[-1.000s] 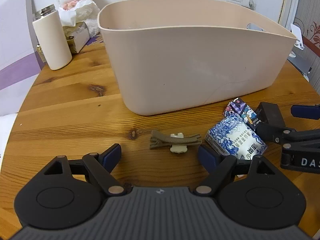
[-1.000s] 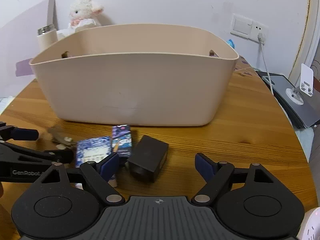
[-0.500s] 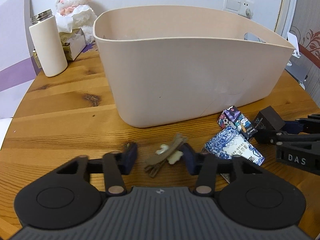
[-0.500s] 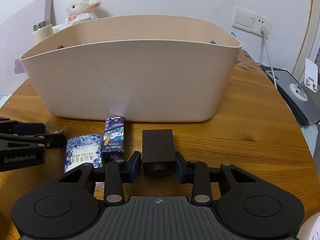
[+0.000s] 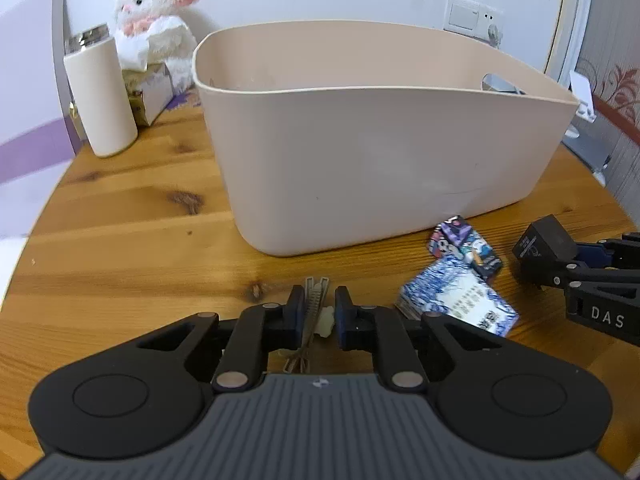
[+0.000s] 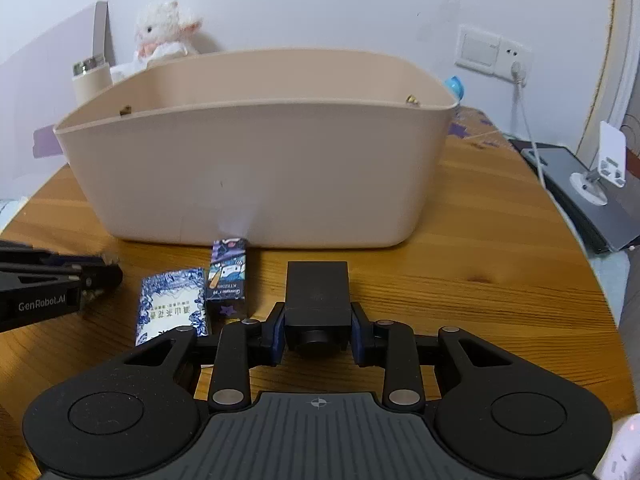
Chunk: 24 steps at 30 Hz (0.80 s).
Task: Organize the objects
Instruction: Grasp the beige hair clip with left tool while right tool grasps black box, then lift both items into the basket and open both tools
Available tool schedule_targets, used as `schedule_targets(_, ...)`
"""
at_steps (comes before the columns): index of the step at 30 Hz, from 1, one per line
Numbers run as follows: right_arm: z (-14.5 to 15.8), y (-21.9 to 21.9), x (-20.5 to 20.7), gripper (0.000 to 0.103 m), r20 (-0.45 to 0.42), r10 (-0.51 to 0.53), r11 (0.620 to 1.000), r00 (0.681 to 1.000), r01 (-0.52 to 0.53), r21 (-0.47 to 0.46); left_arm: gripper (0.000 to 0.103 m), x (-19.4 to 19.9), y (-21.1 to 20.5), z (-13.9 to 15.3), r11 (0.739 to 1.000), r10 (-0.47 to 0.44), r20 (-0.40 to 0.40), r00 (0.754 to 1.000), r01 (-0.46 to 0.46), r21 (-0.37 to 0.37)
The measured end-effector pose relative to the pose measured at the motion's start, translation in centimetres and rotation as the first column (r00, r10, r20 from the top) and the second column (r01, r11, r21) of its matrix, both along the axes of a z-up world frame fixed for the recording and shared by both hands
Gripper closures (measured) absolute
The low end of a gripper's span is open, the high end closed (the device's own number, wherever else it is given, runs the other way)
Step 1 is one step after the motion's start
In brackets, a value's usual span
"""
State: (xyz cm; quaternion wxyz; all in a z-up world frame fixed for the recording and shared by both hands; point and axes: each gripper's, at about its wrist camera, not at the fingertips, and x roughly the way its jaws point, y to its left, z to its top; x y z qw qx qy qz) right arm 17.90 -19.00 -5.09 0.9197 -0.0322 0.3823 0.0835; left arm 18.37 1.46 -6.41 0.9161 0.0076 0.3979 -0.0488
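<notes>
A large beige bin (image 5: 372,140) stands on the wooden table (image 5: 120,240); it also shows in the right wrist view (image 6: 256,168). My left gripper (image 5: 317,312) is shut on a brown hair clip (image 5: 314,300) with a cream bow, in front of the bin. My right gripper (image 6: 318,330) is shut on a black box (image 6: 317,300), which also shows in the left wrist view (image 5: 544,242). A blue-and-white packet (image 6: 172,304) and a small purple cartoon box (image 6: 228,274) lie between the two grippers.
A cream tumbler (image 5: 100,96), a tissue box (image 5: 150,92) and a white plush lamb (image 5: 156,20) stand at the back left. A laptop with a white stand (image 6: 592,184) and a cable lie right of the bin.
Both grippers have closed: the left on the hair clip, which turned to point forward, the right on the black box. Both views sit slightly higher than before.
</notes>
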Motion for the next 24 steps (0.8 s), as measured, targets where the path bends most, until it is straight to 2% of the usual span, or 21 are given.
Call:
schedule_targets(2,0.7,-0.3,-0.5,0.074,0.017,-0.006,1.0,1.0,0.006,0.007,0.086,-0.3,0.2,0.2,1.0,-0.001,-0.008,1.0,0.001,-0.028)
schedule_targets(6,2.1,-0.7,-1.6,0.074,0.054,-0.011,1.0,0.998,0.01,0.017,0.086,-1.2,0.3,0.7,1.0,0.005,0.01,1.0,-0.004,-0.017)
schedule_targets(10,3.8,-1.1,-2.7,0.074,0.095,-0.009,1.0,0.995,0.007,0.027,0.086,-2.2,0.6,1.9,0.999,0.004,0.032,0.999,-0.003,-0.036)
schedule_targets(17,7.5,-1.3,-3.6,0.074,0.19,-0.011,0.999,0.982,0.002,0.05,0.086,-4.1,0.5,6.5,0.999,-0.009,0.14,0.99,0.014,-0.04)
schedule_targets(24,10.7,-1.5,-3.1,0.074,0.279,-0.01,0.998,0.96,-0.008,0.062,0.086,-4.2,-0.3,11.4,0.999,-0.01,0.268,0.963,0.02,-0.036)
